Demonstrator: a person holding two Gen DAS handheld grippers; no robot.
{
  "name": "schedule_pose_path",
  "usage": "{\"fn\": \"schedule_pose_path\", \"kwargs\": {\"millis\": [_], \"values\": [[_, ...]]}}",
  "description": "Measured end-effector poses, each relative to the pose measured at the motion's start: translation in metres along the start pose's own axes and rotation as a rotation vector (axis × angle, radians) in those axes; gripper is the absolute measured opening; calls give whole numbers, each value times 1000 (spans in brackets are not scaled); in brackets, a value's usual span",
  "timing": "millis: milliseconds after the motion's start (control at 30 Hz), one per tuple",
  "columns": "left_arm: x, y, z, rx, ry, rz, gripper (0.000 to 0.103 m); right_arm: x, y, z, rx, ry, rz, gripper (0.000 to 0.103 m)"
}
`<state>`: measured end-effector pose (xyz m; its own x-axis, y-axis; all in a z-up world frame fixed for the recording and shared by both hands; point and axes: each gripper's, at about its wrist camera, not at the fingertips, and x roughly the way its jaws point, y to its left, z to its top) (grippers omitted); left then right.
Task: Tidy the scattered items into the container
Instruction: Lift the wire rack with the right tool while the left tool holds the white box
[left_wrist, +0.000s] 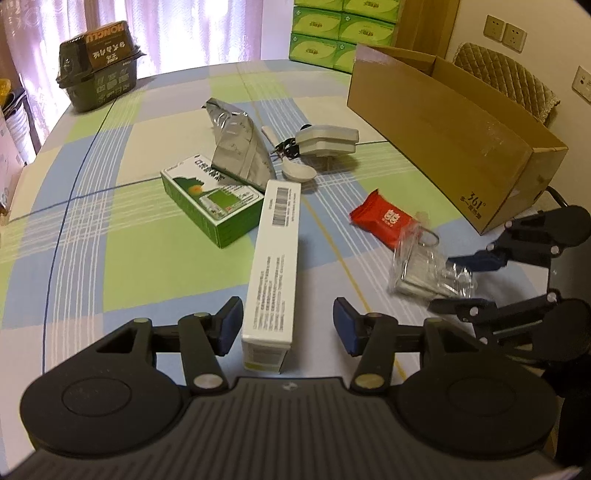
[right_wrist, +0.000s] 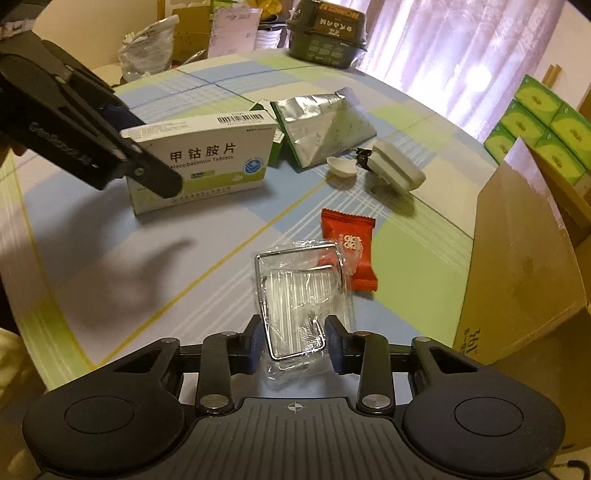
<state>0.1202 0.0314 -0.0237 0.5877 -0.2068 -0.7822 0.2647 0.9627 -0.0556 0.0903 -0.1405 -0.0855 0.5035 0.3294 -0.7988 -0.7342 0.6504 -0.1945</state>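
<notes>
Checked table (left_wrist: 110, 266), cardboard box (left_wrist: 443, 140) upper right.
Left tongs (left_wrist: 288, 325) apart around white medicine box (left_wrist: 275, 258); right tongs (right_wrist: 293, 345) apart around clear packet (right_wrist: 295, 314).

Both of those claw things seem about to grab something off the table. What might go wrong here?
Two possible slips:

1. The right gripper straddles a crinkly clear plastic packet that overlaps the red snack wrapper. Thin film may slide out, or drag the wrapper along.

2. The left gripper is open around one end of the long white medicine box. Gripped so far from its middle, the box might tilt or swing when lifted.
</notes>
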Motion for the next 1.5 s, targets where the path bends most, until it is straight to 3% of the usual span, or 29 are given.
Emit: {"fn": "schedule_pose_path", "kwargs": {"millis": [267, 533, 800, 933, 1000, 1500], "values": [[11, -6, 19, 88, 64, 17, 48, -7, -1, 1, 91, -9, 35, 36], [29, -9, 34, 193, 139, 20, 45, -6, 4, -5, 31, -30, 31, 37], [40, -6, 44, 199, 180, -7, 40, -2, 11, -8, -42, -28, 12, 37], [44, -3, 46, 194, 193, -3, 21, -1, 10, -7, -18, -28, 8, 36], [44, -3, 46, 195, 202, -8, 20, -2, 9, -7, -2, -28, 7, 34], [1, -21, 32, 168, 145, -24, 20, -36, 2, -8, 117, -92, -16, 33]]}}
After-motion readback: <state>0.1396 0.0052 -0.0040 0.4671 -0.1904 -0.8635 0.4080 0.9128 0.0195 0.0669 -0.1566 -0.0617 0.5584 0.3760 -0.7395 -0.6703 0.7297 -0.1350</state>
